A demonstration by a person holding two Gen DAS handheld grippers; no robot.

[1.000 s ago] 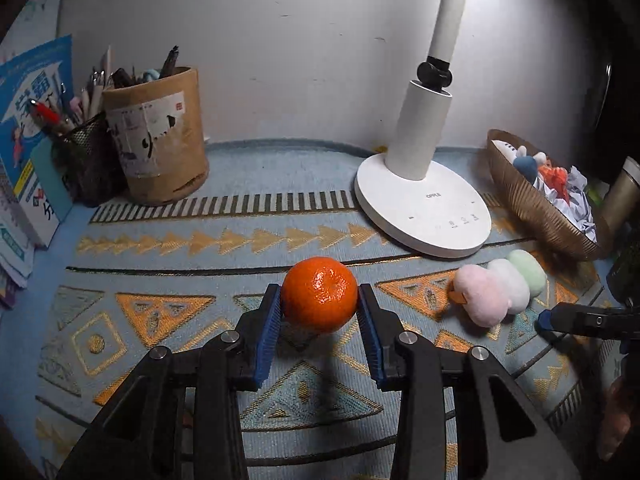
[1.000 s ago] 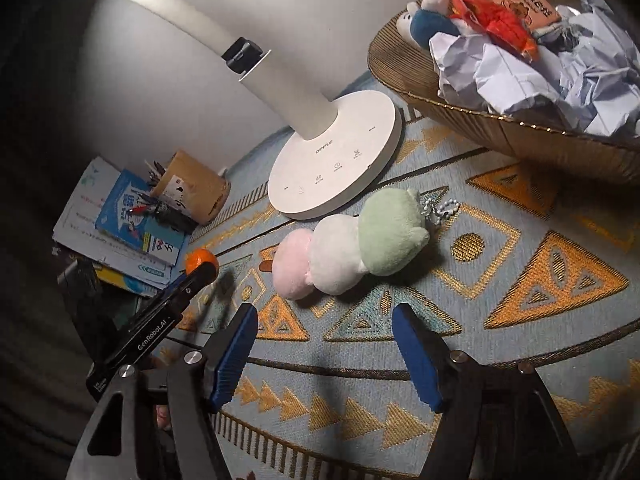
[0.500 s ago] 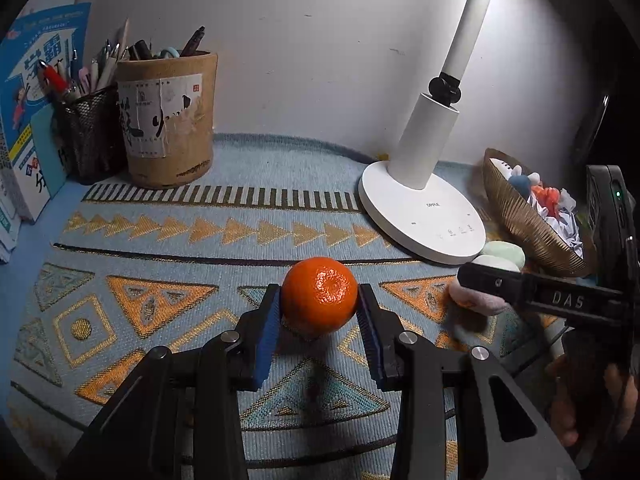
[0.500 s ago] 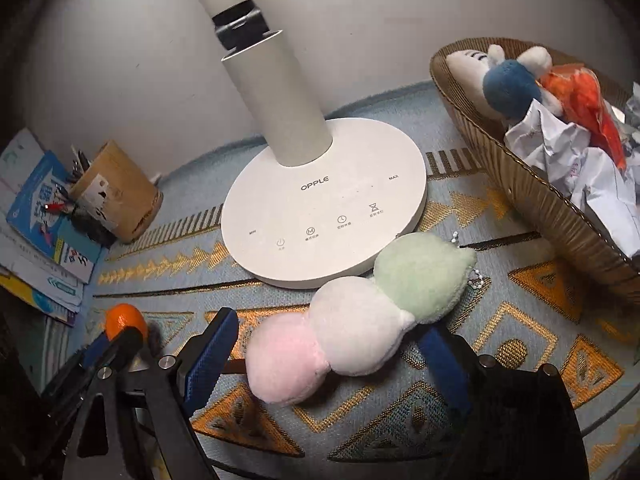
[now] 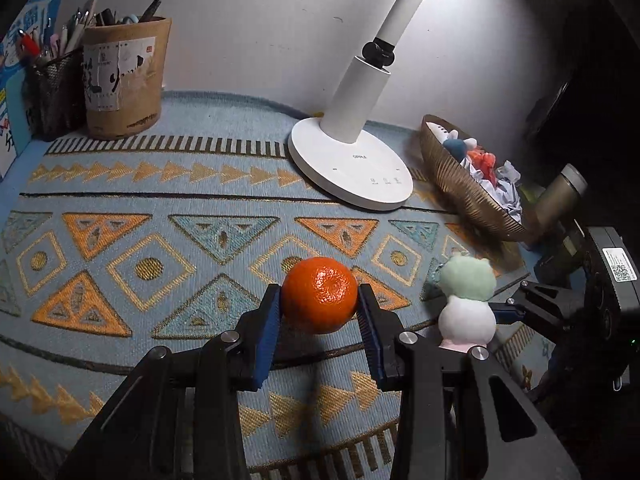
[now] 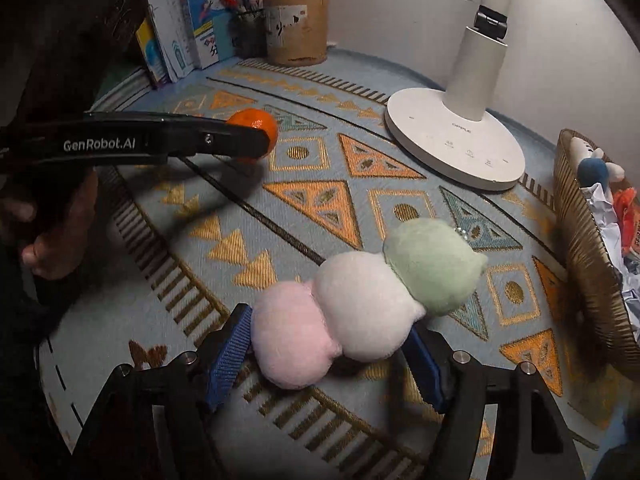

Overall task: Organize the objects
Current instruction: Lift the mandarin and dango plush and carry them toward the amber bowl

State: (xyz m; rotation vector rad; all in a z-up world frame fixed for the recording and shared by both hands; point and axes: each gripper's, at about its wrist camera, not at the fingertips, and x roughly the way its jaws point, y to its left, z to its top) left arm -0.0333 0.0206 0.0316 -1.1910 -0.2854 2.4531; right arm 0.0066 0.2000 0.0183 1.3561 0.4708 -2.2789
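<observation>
My left gripper (image 5: 320,312) is shut on an orange mandarin (image 5: 320,300) and holds it just above the patterned mat; the mandarin also shows in the right wrist view (image 6: 256,128). My right gripper (image 6: 328,344) is closed around a plush toy of three balls, pink, white and green (image 6: 360,304); its blue pads press the pink and white balls. The toy looks lifted, green end pointing away. In the left wrist view the plush (image 5: 466,296) stands at the right.
A white desk lamp (image 5: 352,164) stands at the back. A woven basket (image 6: 588,272) with crumpled paper and small toys is at the right. A cardboard pen holder (image 5: 124,80), a mesh pen cup (image 5: 52,92) and books (image 6: 192,20) are at the back left.
My right gripper has closed on the plush and swung it round, lifting it. My left gripper with the mandarin has moved towards the right and nearer the plush.
</observation>
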